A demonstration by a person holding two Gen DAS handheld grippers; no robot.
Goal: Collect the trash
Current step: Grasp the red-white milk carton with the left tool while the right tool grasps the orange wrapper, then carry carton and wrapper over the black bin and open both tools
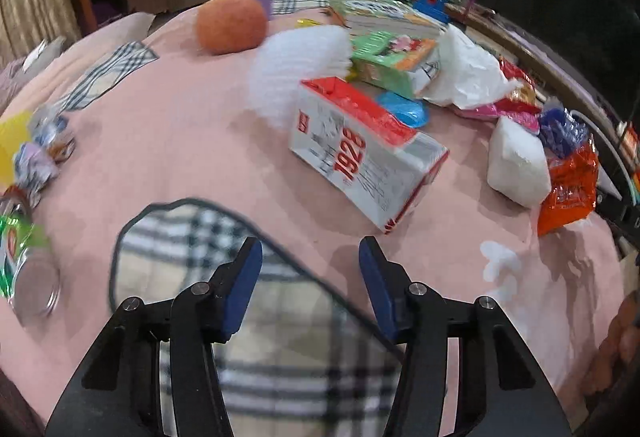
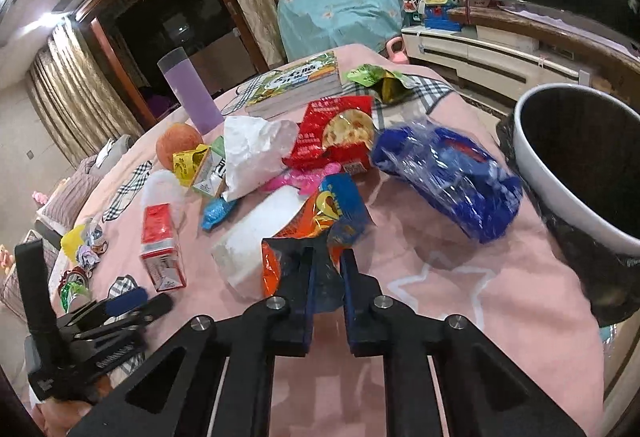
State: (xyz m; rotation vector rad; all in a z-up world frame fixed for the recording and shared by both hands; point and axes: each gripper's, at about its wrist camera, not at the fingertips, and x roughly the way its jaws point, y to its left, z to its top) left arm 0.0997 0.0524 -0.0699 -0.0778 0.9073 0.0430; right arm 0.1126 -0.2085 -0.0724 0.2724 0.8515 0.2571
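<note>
Clearly the collecting is only just getting going. The right tool (image 2: 326, 269) is pinching the near edge of an orange and blue snack wrapper (image 2: 320, 233), its jaws drawn close together on the foil, and the wrapper is still lying on the pink-covered bench (image 2: 460, 297) against a white paper roll (image 2: 256, 253). The left tool (image 1: 310, 253) is hanging spread wide with nothing between its jaws, over a checked patch of the cloth near the red and white carton (image 1: 368, 149).

The white bin with its dark liner (image 2: 576, 173) is standing at the right edge of the bench, just beside the crumpled blue plastic bag (image 2: 448, 173); its inside is looking dark, and I cannot tell whether anything is in it yet. Nearly everything seems left to do: the red snack packet (image 2: 340, 133), the white crumpled bag (image 2: 256, 153), the pink wrapper, the green pouch and the small scraps at the far left edge are all still scattered about.
</note>
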